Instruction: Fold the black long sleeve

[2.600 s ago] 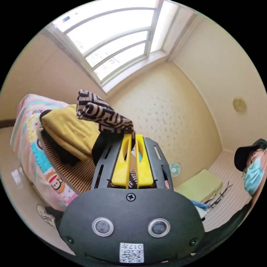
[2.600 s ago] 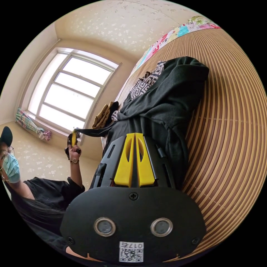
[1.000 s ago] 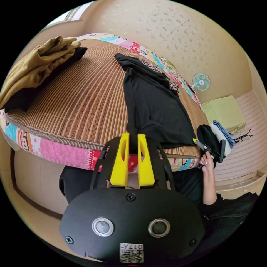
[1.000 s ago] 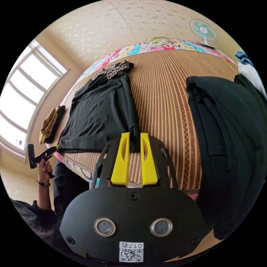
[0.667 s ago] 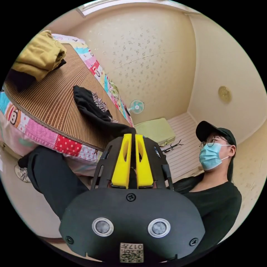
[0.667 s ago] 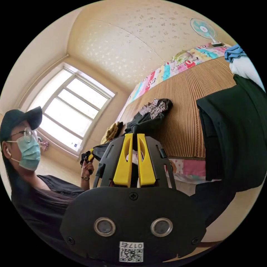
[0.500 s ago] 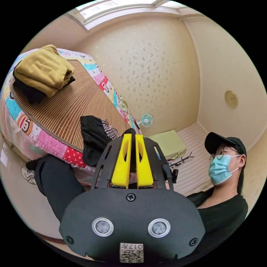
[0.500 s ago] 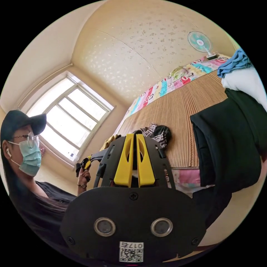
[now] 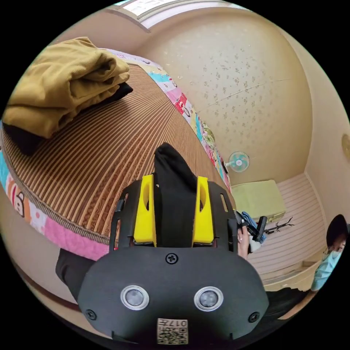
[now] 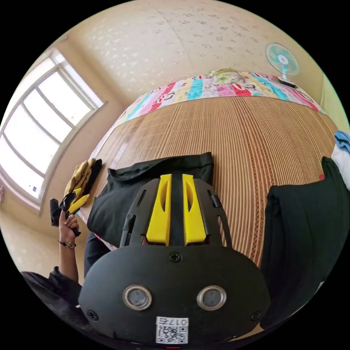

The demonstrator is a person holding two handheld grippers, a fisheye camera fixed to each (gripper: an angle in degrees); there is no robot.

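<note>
the black long sleeve (image 10: pixel 146 186) lies on the bed (image 10: pixel 237 124), on its striped mat near the front edge, already doubled into a compact rectangle. in the left gripper view the left gripper (image 9: pixel 174 207) has its yellow fingers (image 9: pixel 145 209) spread wide, with black cloth running up between them; whether they press on it i cannot tell, and the wide gap suggests a released hold. in the right gripper view the right gripper (image 10: pixel 177 211) has its fingers (image 10: pixel 160 213) drawn closer together with a strip of dark fabric in the gap, but i cannot tell if they clench it. a mustard garment (image 9: pixel 62 84) sits folded further along the bed, and a dark pile (image 10: pixel 306 233) lies to the other side. judging by this, a fold has just been laid down. the next move likely calls for letting go cleanly, then pinching one short end and carrying it over to halve the shirt again.
</note>
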